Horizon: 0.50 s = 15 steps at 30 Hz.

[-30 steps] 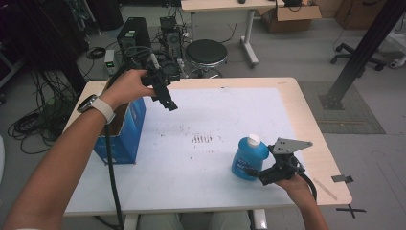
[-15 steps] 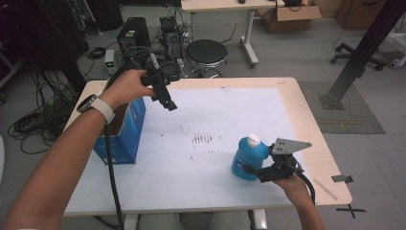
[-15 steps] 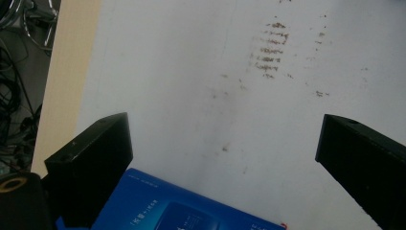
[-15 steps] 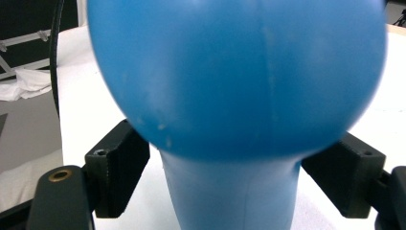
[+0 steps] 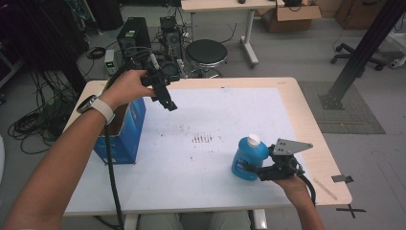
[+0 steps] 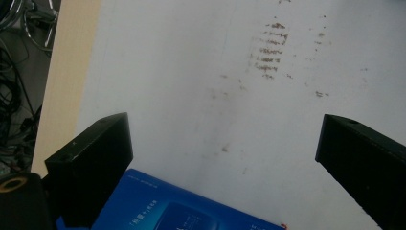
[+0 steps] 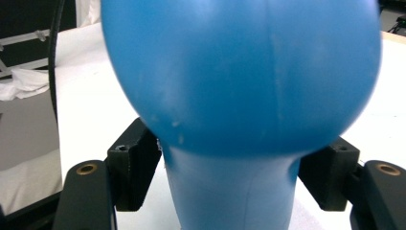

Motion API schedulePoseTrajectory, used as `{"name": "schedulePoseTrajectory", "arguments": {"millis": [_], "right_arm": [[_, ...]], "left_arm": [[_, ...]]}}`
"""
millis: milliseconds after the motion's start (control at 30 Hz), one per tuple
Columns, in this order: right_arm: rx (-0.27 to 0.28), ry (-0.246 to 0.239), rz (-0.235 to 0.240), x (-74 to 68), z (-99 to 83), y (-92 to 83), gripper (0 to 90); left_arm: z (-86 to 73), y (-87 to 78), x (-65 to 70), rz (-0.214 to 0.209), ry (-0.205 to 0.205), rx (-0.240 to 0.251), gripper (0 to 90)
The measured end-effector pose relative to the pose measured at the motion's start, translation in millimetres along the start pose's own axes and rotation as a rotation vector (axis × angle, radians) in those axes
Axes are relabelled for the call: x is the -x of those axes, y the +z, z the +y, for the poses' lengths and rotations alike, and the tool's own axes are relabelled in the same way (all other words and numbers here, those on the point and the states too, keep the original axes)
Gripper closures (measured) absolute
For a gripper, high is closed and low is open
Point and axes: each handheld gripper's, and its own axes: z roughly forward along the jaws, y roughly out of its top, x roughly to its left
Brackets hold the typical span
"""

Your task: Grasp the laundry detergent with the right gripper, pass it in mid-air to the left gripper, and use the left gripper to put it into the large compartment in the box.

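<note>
In the right gripper view the blue bottle (image 7: pixel 239 81) ran off the top edge, its cap out of frame, and its bulging body hid the tips of the right gripper (image 7: pixel 233 175) jaws. In the left gripper view the blue box (image 6: pixel 182 206) was cut by the bottom edge, its white print too small to read. In the high view the left forearm (image 5: pixel 62 163) covered part of that box.
</note>
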Motion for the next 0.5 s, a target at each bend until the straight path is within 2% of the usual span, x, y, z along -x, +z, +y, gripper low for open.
{"name": "schedulePoseTrajectory", "arguments": {"millis": [500], "right_arm": [[0.008, -0.003, 0.004, 0.7, 0.7, 0.8, 36.7]], "left_arm": [[-0.3, -0.5, 0.5, 0.001, 0.0, -0.003, 6.1]]}}
